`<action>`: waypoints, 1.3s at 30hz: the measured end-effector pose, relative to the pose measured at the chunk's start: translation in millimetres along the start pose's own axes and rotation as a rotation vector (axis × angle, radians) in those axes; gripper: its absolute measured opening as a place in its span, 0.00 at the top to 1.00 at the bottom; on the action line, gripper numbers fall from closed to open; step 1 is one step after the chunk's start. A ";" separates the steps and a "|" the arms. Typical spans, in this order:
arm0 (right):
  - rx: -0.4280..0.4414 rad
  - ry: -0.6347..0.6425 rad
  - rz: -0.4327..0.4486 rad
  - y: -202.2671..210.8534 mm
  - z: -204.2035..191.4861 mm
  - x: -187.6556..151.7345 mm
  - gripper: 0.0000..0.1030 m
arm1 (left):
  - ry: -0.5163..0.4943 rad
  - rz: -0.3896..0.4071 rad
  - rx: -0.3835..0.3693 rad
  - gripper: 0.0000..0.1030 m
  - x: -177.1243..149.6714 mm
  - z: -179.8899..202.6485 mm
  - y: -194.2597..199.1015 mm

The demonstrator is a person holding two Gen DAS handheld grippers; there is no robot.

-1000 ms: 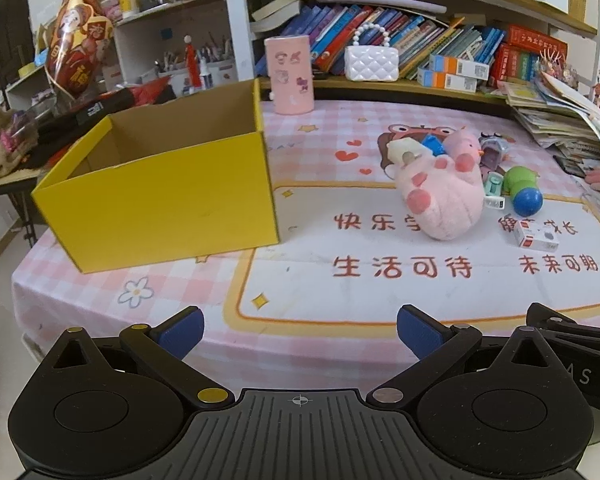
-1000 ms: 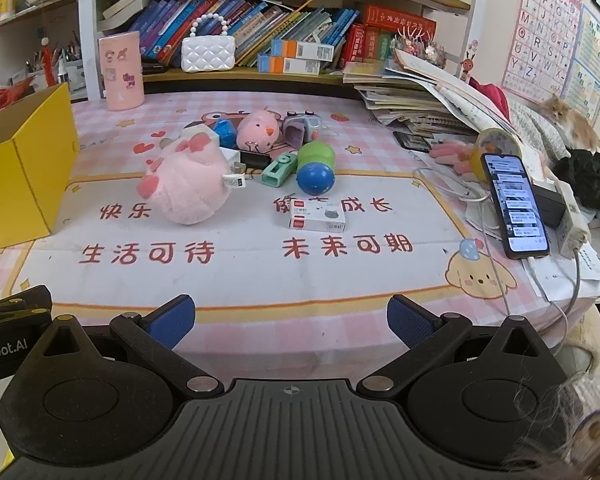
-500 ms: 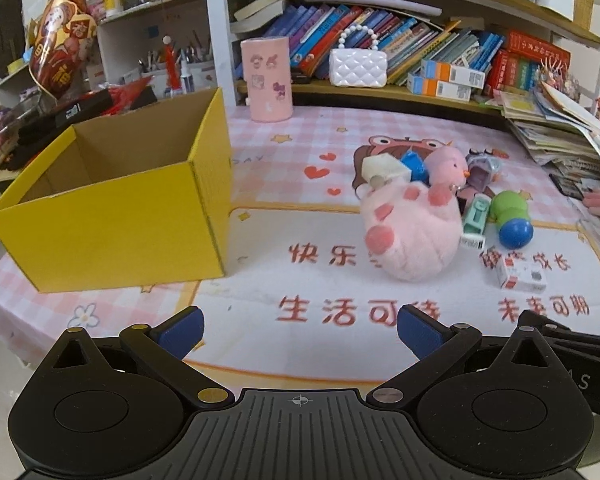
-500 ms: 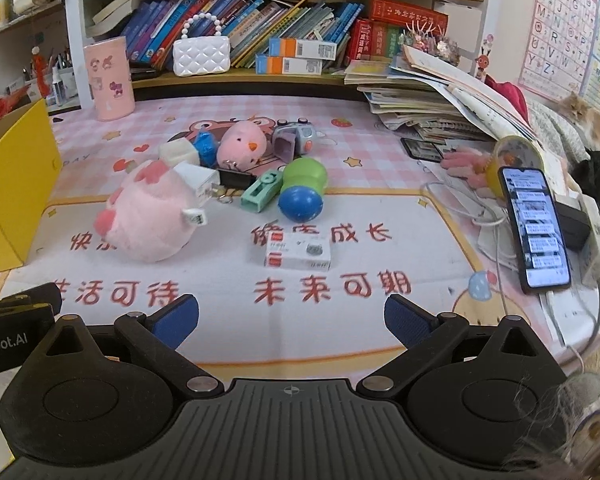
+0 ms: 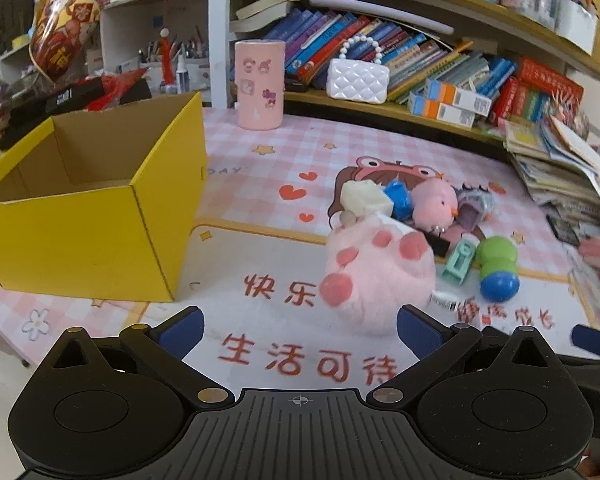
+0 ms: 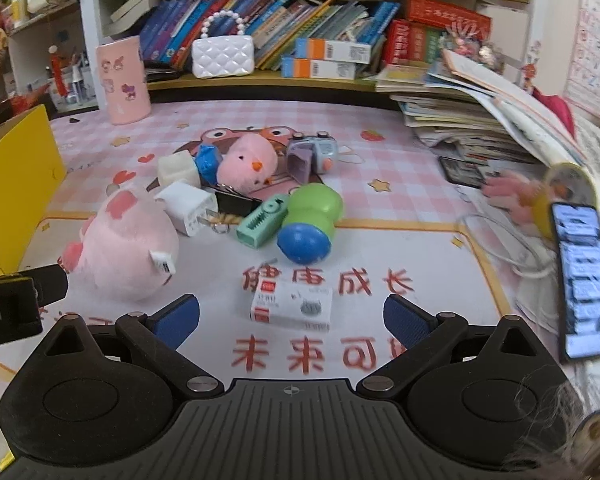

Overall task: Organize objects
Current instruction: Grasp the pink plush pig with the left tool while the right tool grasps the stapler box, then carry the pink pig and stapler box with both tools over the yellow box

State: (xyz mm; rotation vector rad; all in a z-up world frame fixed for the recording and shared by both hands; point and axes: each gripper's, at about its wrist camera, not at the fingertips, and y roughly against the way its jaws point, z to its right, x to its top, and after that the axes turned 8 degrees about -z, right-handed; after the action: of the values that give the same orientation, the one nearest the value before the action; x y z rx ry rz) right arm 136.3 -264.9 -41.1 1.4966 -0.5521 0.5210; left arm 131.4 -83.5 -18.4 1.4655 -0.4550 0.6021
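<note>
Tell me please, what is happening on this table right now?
A person is tidying toys with a tool in each hand. Neither holds anything yet. The left tool is open, aimed at the pink plush. The right tool faces a small white box, its jaws closing but not touching it. The yellow box stands open on the left, and what shows of its inside is empty. The other toys lie in a heap behind the plush.

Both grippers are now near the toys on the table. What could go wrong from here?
1. The small white box lies flat between the closing jaws of the right gripper; they may slip over it.
2. The pink plush touches the white charger, so lifting it may drag things.
3. The phone lies at the table edge, near the right gripper.
</note>
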 end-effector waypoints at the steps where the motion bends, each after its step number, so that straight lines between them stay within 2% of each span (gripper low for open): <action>1: 0.005 0.007 -0.003 -3.7 0.8 2.6 0.09 | 0.011 0.001 0.000 0.00 1.4 0.2 -0.8; 9: 0.045 -0.024 -0.099 -45.8 14.2 17.1 0.22 | 0.043 0.011 0.013 0.00 12.5 8.6 -8.8; 11: 0.061 -0.045 -0.140 -55.0 17.9 19.7 0.31 | 0.027 0.002 0.006 0.00 15.1 13.4 -11.8; 14: 0.067 -0.021 -0.129 -58.7 19.9 22.7 0.46 | 0.008 -0.008 -0.014 0.00 21.1 22.6 -18.6; 18: 0.103 -0.016 -0.134 -57.6 28.6 25.3 0.46 | -0.006 -0.014 -0.034 0.00 30.5 35.3 -32.8; 26: 0.101 0.006 -0.116 -42.6 46.1 24.2 0.46 | -0.037 -0.065 0.031 0.02 39.2 53.6 -75.1; 27: 0.103 0.014 -0.111 -40.4 47.1 23.8 0.46 | -0.037 -0.067 0.030 0.05 38.9 54.1 -78.3; 29: 0.111 0.028 -0.103 -36.9 48.1 23.4 0.46 | -0.032 -0.081 -0.006 0.24 37.9 53.0 -82.3; 30: 0.116 0.036 -0.100 -35.4 48.0 23.4 0.46 | -0.028 -0.083 -0.012 0.25 36.9 52.8 -82.5; 32: 0.122 0.052 -0.095 -33.3 46.8 23.5 0.46 | -0.025 -0.070 -0.010 0.33 36.1 52.9 -77.3; 39: 0.157 0.078 -0.087 -26.0 40.0 20.4 0.46 | 0.054 -0.043 -0.032 0.34 21.3 32.0 -39.6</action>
State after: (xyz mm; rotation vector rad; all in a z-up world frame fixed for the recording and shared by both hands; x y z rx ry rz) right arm 167.7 -305.5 -48.4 1.6339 -0.3911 0.5626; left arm 175.2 -113.5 -33.7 1.4216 -0.3884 0.5956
